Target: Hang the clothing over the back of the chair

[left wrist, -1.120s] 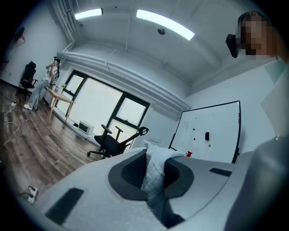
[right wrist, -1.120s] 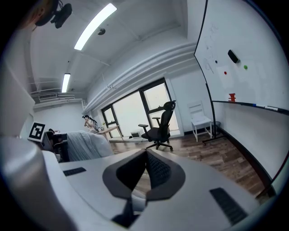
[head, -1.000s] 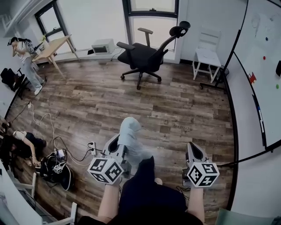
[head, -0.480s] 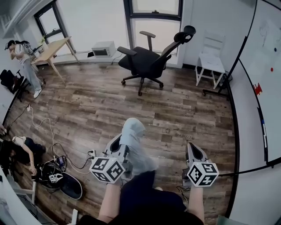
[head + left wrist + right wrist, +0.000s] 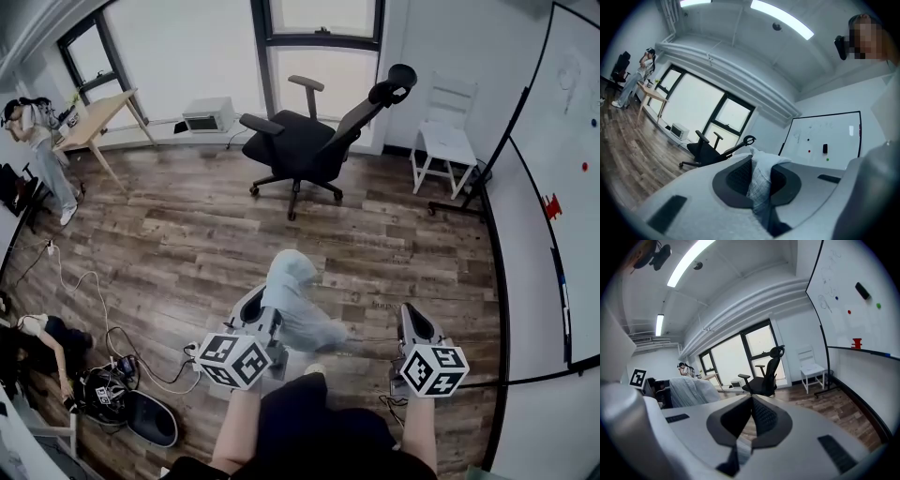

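Observation:
A black office chair (image 5: 300, 141) stands near the window wall, its tall back (image 5: 361, 108) leaning to the right. It also shows small in the left gripper view (image 5: 710, 152) and ahead in the right gripper view (image 5: 764, 380). My left gripper (image 5: 265, 309) is shut on a bundle of light blue clothing (image 5: 291, 281), which bulges over the jaws and trails to the right. The checked fabric (image 5: 761, 183) is pinched between the pads. My right gripper (image 5: 410, 314) is held level beside it, jaws together at the tips (image 5: 751, 399), with nothing seen in them. Both are well short of the chair.
A white wooden chair (image 5: 445, 141) stands right of the office chair. A whiteboard on a stand (image 5: 562, 187) runs along the right side. At far left are a wooden table (image 5: 94, 117) and a standing person (image 5: 37, 141). Cables and bags (image 5: 112, 375) lie on the floor at lower left.
Both grippers have travelled forward across the wooden floor toward the chair, side by side. The clothing has stayed in the left gripper and swung a little.

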### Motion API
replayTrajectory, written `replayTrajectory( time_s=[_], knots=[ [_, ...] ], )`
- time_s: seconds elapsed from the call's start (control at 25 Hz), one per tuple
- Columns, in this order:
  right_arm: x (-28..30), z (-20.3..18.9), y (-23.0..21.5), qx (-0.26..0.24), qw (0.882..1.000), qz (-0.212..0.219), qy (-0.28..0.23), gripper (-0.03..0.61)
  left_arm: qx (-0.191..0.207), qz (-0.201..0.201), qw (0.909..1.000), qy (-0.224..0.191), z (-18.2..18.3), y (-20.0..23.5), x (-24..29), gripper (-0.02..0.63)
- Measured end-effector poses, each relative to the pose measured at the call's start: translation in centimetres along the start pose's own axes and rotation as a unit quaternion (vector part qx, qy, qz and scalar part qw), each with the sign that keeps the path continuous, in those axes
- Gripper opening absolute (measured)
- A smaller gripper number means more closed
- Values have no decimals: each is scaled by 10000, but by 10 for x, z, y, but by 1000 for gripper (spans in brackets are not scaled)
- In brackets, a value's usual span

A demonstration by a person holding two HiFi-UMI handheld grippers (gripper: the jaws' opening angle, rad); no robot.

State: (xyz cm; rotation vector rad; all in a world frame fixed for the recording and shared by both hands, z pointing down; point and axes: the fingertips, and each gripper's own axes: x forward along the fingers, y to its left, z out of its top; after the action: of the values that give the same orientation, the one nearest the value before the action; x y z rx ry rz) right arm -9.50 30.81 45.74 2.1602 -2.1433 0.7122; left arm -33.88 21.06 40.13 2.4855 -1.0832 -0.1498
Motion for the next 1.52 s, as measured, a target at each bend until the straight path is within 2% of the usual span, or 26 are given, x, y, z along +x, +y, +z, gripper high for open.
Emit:
replayTrajectory(
  time_s=[0.52,0.76,1.12,1.52],
  knots=[
    [67,4,24,44,10000,48,-40,2,10,2,10000,12,19,59,31,14],
    [64,-4,22,59,9999,-86,86,2,-71,-19,9999,104,13,65,31,15],
    [74,-9,16,79,9996,-49,263,2,-157,20,9997,184,6,68,41,15],
    [125,25,-8,65,9996,137,254,2,-154,130,9997,106,21,75,99,15]
  ],
)
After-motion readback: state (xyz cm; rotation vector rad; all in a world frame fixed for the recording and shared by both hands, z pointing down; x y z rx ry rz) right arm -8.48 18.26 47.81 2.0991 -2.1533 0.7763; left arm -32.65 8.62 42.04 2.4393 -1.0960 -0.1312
